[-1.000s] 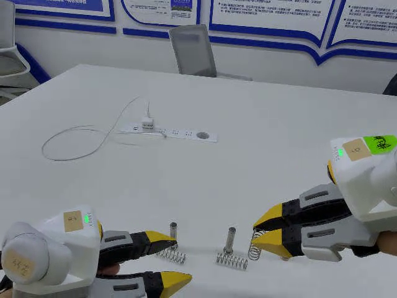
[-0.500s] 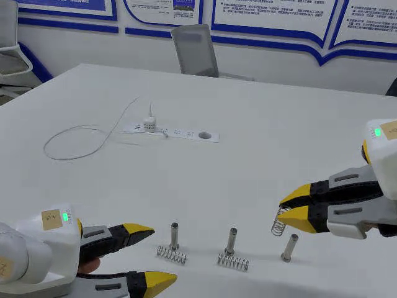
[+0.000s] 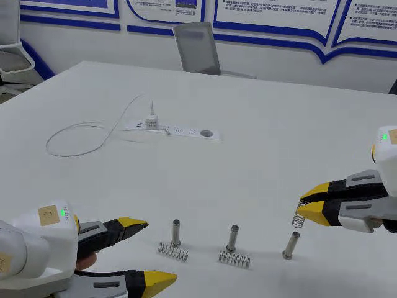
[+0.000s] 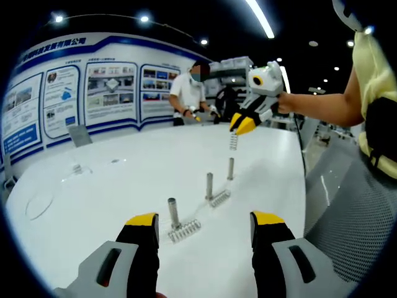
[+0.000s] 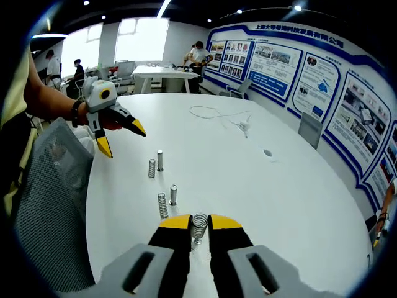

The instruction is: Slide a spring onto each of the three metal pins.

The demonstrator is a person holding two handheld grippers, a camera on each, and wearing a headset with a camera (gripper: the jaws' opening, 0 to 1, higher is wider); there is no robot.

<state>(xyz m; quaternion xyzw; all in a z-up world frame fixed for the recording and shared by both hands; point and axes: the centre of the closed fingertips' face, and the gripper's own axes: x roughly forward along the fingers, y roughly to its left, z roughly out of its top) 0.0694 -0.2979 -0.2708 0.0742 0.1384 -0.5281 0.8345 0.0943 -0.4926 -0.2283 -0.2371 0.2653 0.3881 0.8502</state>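
Observation:
Three metal pins stand in a row on the white table: left pin (image 3: 175, 231), middle pin (image 3: 233, 237), right pin (image 3: 290, 244). One spring (image 3: 172, 251) lies in front of the left pin and a second spring (image 3: 234, 259) in front of the middle pin. My right gripper (image 3: 302, 208) is shut on a third spring (image 3: 298, 220), which hangs just above and to the right of the right pin. The right gripper view shows that held spring (image 5: 199, 226) pinched between the jaws. My left gripper (image 3: 160, 249) is open, left of the left pin (image 4: 173, 211), holding nothing.
A white power strip (image 3: 170, 131) with a looping cable (image 3: 80, 133) lies mid-table. A grey chair (image 3: 197, 48) stands at the far edge. Another person (image 4: 186, 93) stands in the background by the wall posters.
My right gripper has lifted the spring off the table and carried it to the right, uncovering the right pin. My left gripper has drawn back a little to the left.

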